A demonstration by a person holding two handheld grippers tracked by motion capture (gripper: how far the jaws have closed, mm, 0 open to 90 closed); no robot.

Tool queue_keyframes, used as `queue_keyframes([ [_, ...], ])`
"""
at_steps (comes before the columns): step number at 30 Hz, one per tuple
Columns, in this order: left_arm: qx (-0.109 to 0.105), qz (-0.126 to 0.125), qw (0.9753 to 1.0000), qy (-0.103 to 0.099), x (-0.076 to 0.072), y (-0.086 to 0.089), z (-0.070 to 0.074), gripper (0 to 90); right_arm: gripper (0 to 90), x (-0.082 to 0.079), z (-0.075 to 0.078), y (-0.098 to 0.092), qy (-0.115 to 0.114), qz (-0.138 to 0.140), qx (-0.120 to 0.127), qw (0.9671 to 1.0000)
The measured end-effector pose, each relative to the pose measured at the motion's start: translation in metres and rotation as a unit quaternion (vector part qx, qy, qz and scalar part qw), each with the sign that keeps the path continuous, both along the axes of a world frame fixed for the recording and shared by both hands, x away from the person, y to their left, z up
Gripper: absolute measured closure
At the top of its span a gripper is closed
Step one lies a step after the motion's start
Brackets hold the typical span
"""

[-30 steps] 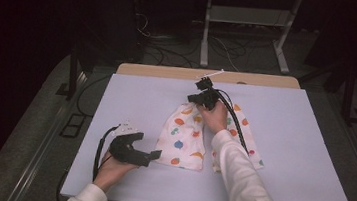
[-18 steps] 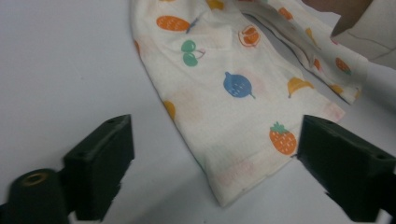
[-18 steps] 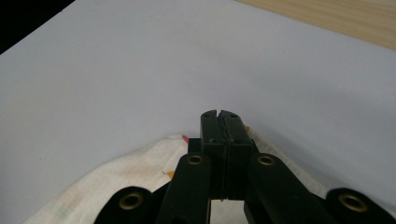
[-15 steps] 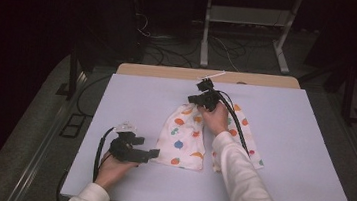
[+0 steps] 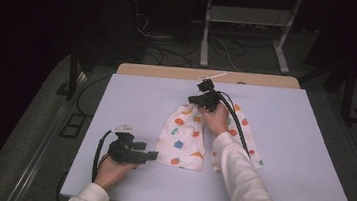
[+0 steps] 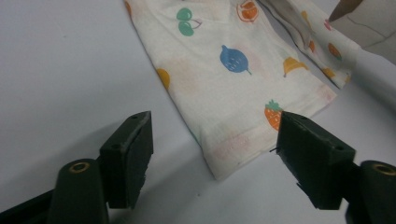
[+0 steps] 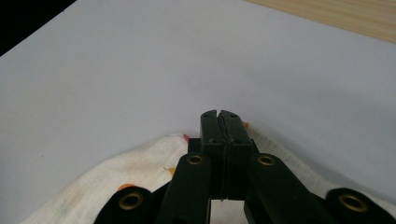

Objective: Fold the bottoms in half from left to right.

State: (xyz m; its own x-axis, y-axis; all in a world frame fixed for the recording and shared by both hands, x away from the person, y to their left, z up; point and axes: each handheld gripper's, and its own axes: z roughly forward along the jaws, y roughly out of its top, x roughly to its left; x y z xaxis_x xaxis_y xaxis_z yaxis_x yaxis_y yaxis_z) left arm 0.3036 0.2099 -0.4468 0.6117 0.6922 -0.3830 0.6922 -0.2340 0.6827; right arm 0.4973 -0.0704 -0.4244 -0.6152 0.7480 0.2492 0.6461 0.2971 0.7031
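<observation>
The fruit-print garment lies flat on the white worktop, a little toward 1 o'clock from the worktop's centre in the high view, with 2 leg-like panels spreading toward the person, so it looks like small trousers or shorts, though I cannot be sure of the cut. It looks like thin knit cotton: light, limp and not fragile, so it should drape and fold wherever it is lifted, and a single layer may slide off the smooth worktop with little drag. The right gripper sits at the garment's far end, at 12 o'clock of the cloth, and in the right gripper view its fingers are clenched flat together with cloth bunched on either side of them; whether any fabric is actually pinched between them I cannot tell. The left gripper rests on the worktop at 8 o'clock of the garment, its fingers released wide, framing the near hem corner just beyond them without touching it. That stitched hem corner, beside the printed strawberry, looks like the best hold: the doubled seam is thicker and should resist slipping. A grip mid-panel would likely gather only loose cloth. No brand, label or readable writing shows; the print is only cherries, a blue fruit and orange shapes.
</observation>
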Motion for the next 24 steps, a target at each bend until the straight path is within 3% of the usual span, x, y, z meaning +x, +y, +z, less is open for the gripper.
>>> queue_keyframes([
  [11,-0.004,-0.003,0.9997,0.025,0.002,-0.001,-0.004,45.4,88.3,-0.001,0.000,0.000,-0.005,0.004,0.001,1.0000],
  [24,-0.011,-0.010,0.9978,0.065,0.011,-0.003,-0.010,84.1,88.3,-0.002,-0.001,0.001,-0.008,0.002,0.003,1.0000],
])
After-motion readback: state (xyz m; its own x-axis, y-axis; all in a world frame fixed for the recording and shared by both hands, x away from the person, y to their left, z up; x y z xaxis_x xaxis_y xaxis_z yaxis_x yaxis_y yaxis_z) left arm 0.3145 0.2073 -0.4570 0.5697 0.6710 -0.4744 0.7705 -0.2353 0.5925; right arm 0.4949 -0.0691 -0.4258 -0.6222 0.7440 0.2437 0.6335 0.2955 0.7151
